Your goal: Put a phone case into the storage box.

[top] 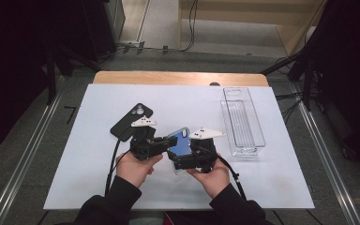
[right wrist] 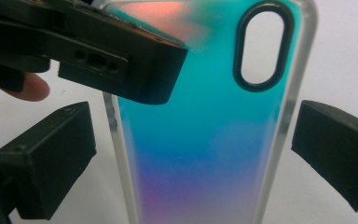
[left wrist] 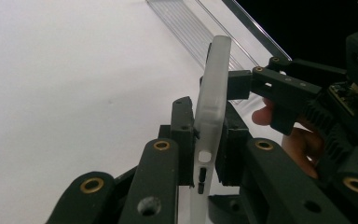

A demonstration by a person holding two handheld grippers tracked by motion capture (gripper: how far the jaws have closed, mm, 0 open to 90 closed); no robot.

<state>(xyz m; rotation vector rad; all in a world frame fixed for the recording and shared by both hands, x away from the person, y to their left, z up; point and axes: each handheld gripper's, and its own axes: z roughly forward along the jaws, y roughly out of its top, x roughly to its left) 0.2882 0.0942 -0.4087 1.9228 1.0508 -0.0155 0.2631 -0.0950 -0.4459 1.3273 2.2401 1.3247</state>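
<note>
A phone case (top: 180,142) with a blue-to-pink iridescent back and a frosted clear rim is held above the white mat between both hands. My left gripper (left wrist: 209,150) is shut on it, its pads pressing the front and back of the case (left wrist: 213,100) near the edge with the button cut-outs. My right gripper (right wrist: 193,158) stands open around the case (right wrist: 200,154): its two pads flank the long sides with a thin gap at each. One left jaw crosses the top left of the right gripper view. In the high view the left gripper (top: 165,143) and right gripper (top: 190,158) meet at the case.
A black phone (top: 131,120) lies face down on the white mat (top: 89,173), left of and behind the hands. A clear plastic tray (top: 242,121) stands at the right, also in the left gripper view as a clear tray (left wrist: 191,28). The table's wooden edge (top: 178,78) runs along the back.
</note>
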